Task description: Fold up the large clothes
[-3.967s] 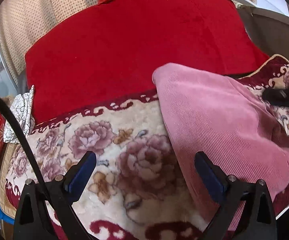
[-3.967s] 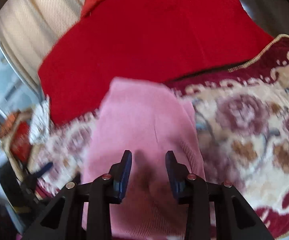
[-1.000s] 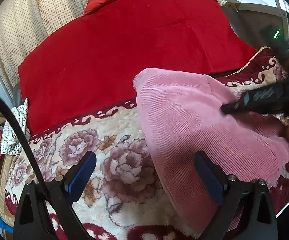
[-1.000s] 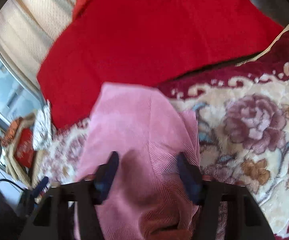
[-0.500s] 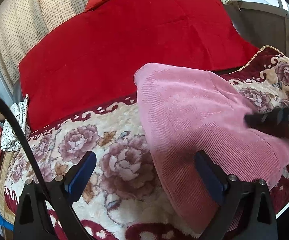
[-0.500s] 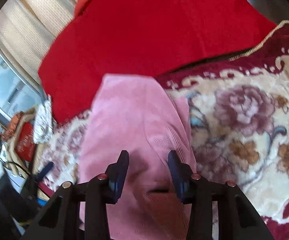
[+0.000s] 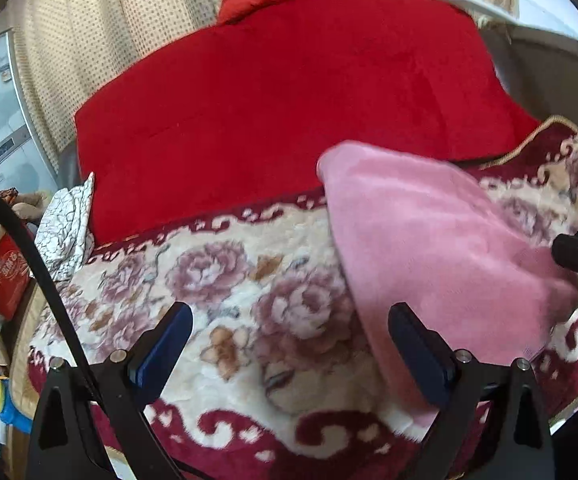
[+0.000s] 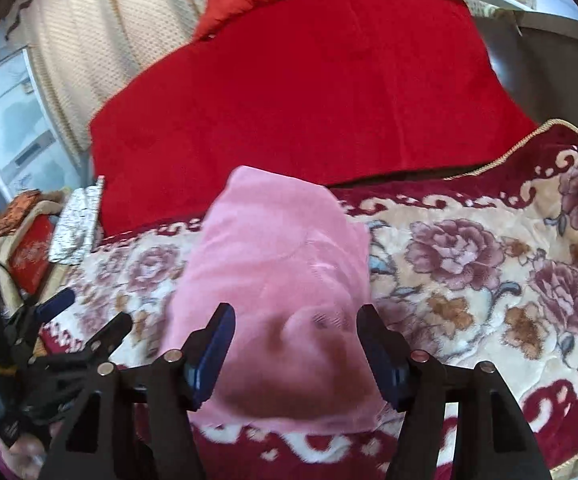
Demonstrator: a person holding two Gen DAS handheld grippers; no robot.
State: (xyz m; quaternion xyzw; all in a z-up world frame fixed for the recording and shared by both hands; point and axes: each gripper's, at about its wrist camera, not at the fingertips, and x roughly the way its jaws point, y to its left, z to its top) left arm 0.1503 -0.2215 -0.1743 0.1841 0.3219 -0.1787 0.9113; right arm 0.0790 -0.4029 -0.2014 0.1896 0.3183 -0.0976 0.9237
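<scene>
my right gripper [image 8: 295, 344] hovers with its jaws wide and empty, the near end of the pink garment [image 8: 277, 280] lying right between them on the floral blanket [image 8: 469, 264]. my left gripper [image 7: 289, 348] is wide apart too, holding nothing — only blanket sits between its jaws, and the pink garment [image 7: 429, 248] runs along just outside the right-hand jaw and away ahead of it.

the garment looks already folded into a narrow band, so i judge the step in hand is the next fold, end to end. to do it well i'd lower the right jaws over the near hem and bite through every layer, not just the top one, or the band will peel open as it lifts. the left jaws should shift toward the garment's near corner on their side so both corners rise level — one corner alone would twist it.

ahead of the jaws the far end of the garment nearly reaches the red cover [image 8: 309, 92]; i'd carry the near hem there and lay it edge on edge. beyond hangs the dotted curtain [image 7: 101, 52].
</scene>
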